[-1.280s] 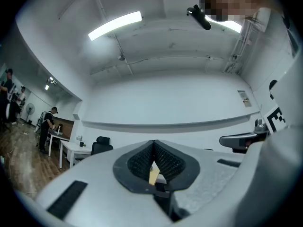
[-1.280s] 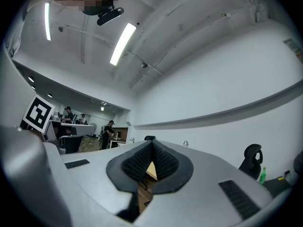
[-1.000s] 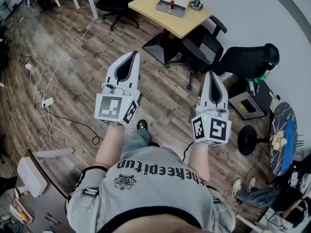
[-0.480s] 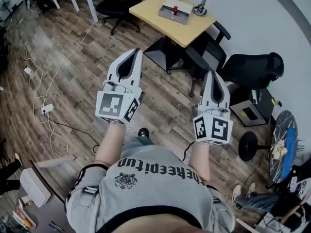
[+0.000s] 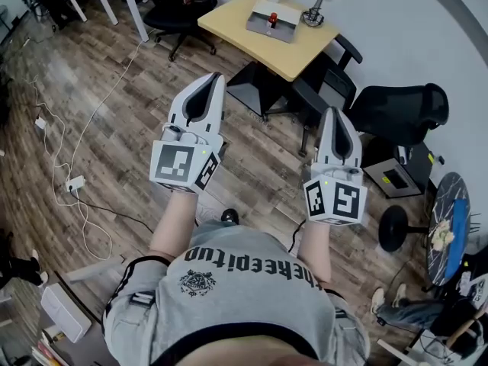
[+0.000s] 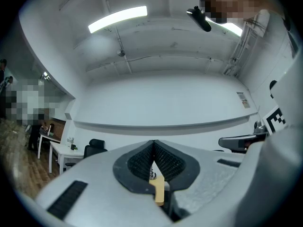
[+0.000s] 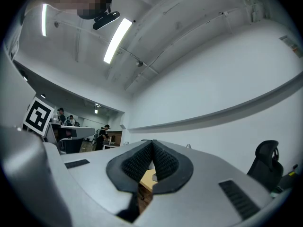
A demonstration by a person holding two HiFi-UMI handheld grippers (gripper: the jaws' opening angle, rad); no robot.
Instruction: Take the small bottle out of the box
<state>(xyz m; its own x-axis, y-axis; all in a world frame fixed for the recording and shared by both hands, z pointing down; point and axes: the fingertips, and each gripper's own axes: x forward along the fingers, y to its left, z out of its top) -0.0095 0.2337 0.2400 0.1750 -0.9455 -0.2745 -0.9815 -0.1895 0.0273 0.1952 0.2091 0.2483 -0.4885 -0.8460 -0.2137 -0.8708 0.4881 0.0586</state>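
White left gripper (image 5: 216,77) and right gripper (image 5: 333,113) hang empty, jaws pressed together. Far ahead of both, a small red-topped bottle (image 5: 272,20) stands in a flat grey box (image 5: 261,12) on a yellow table (image 5: 252,43); approach, grasp and lift all remain.

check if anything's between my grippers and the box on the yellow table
The left gripper and right gripper are shut, empty, far from the box on the table. Bare floor lies between; black chairs crowd the table's near right side and may block the approach.
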